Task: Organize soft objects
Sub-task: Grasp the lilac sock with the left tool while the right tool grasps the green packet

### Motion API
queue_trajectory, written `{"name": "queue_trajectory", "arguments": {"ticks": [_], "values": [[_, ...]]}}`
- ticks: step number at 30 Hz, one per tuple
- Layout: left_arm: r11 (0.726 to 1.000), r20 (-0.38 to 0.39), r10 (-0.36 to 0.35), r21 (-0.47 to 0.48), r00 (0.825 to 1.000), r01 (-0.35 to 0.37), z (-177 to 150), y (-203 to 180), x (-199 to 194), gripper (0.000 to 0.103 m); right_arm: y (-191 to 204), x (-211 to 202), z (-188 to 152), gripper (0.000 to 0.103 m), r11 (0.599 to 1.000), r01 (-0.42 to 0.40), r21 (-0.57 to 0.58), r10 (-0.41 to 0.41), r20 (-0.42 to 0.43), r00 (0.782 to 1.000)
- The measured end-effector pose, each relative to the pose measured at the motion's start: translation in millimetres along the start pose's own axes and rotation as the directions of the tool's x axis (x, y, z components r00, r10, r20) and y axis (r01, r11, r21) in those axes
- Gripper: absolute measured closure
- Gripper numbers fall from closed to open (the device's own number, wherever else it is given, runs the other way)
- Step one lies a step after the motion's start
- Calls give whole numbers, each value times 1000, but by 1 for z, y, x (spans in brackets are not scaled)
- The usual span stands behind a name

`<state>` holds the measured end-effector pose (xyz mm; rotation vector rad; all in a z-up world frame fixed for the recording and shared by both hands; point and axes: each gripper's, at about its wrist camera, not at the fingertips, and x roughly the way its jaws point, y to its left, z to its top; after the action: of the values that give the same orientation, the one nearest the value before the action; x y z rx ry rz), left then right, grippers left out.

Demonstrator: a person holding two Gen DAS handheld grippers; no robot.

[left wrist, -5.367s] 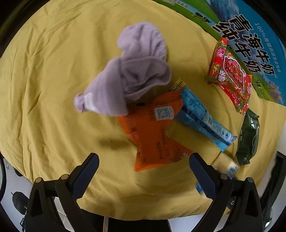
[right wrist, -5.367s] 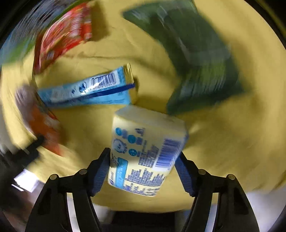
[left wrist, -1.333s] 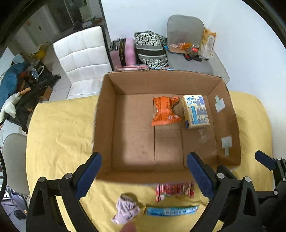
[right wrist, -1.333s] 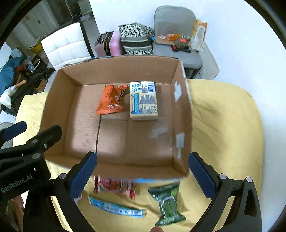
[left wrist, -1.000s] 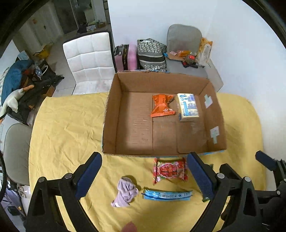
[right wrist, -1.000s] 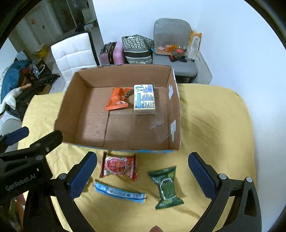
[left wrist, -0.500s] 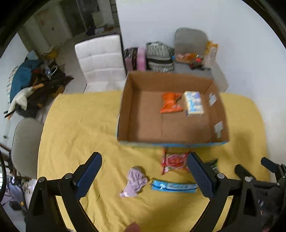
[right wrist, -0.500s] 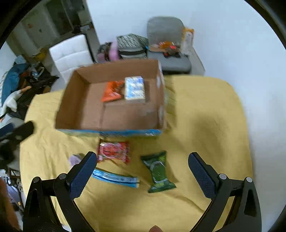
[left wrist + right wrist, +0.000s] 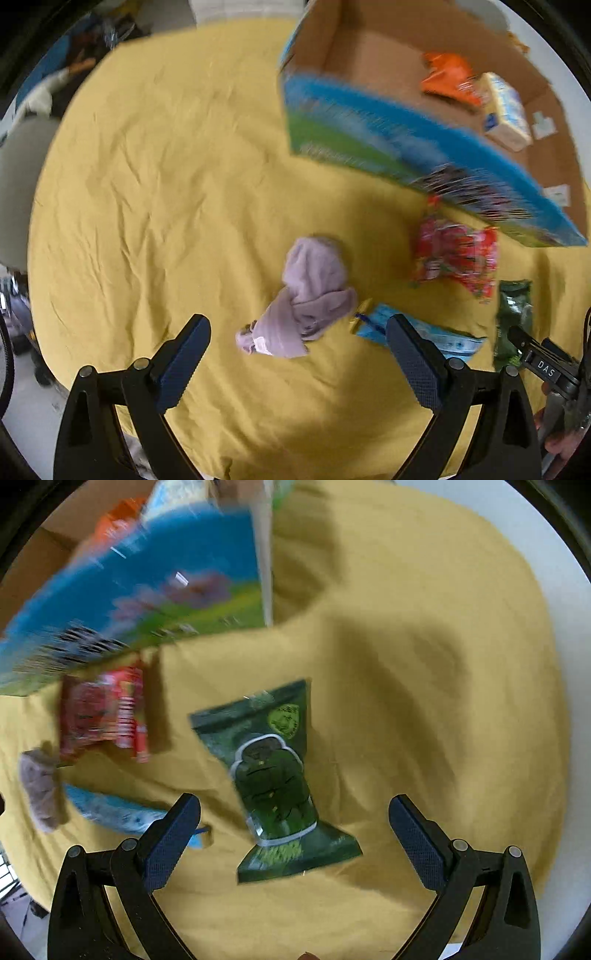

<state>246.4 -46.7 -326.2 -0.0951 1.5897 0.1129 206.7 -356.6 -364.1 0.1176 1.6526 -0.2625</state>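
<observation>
A crumpled lilac cloth (image 9: 310, 295) lies on the yellow sheet just ahead of my open left gripper (image 9: 299, 354), nothing between the fingers. My right gripper (image 9: 295, 830) is open over a green snack pouch (image 9: 275, 775), whose lower half lies between the fingers. A red packet (image 9: 456, 254) (image 9: 105, 712) and a long blue packet (image 9: 417, 332) (image 9: 114, 812) lie between the two. The cardboard box (image 9: 388, 122) (image 9: 140, 587) with a blue-green printed side holds an orange packet (image 9: 448, 77) and a pale tissue pack (image 9: 508, 110).
The yellow sheet (image 9: 166, 184) covers the whole table; its edge curves round the left and front. A grey chair (image 9: 18, 184) stands off the left edge. The right gripper's body (image 9: 546, 369) and a hand show at the left view's lower right.
Both grippers have dropped from high above the table to close over it. The left one now faces the lilac cloth and the right one straddles the green pouch. Both views are motion-blurred.
</observation>
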Motion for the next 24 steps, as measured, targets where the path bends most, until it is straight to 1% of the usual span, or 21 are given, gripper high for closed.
{"name": "queue_trajectory", "arguments": {"ticks": [2,4,5,6,8,11,12,15,17,18,19,21,24], "values": [[999,-31,-32,-33,999,31,3,8,14,6,-2,16,1,0,1000,-10,22,11,-36,999],[997,-49,-47,-57,998,44,6,14,24,6,-3,26,0,3,999,-22,42,25,-58,998],[997,-59,-57,-61,997,54,7,15,29,6,-4,31,-1,10,998,-28,50,31,-71,997],[997,-69,-59,-62,996,55,9,15,34,6,-4,35,-2,21,998,-36,58,41,-90,995],[996,-88,-80,-57,993,75,13,14,44,6,-6,35,-2,27,996,-53,70,59,-89,994],[996,-116,-87,-39,989,83,17,10,58,6,-2,32,-6,50,997,-66,47,70,-96,993],[996,-123,-87,-31,989,84,18,8,63,6,1,31,-7,52,997,-69,34,72,-98,993],[997,-145,-79,-4,986,79,19,1,74,6,6,29,-11,52,997,-75,15,77,-100,992],[997,-149,-67,19,987,70,18,-6,79,8,7,31,-12,52,997,-72,15,73,-99,992],[997,-149,-62,27,987,66,18,-8,82,12,6,31,-12,52,997,-77,22,79,-96,992],[997,-151,-61,35,987,67,17,-10,84,21,6,33,-8,52,997,-79,22,81,-97,992],[997,-159,-49,49,986,57,16,-15,88,29,4,34,-7,52,996,-80,26,82,-95,992],[995,-129,-17,92,992,29,16,-28,88,37,1,34,1,51,996,-83,37,86,-92,992]]}}
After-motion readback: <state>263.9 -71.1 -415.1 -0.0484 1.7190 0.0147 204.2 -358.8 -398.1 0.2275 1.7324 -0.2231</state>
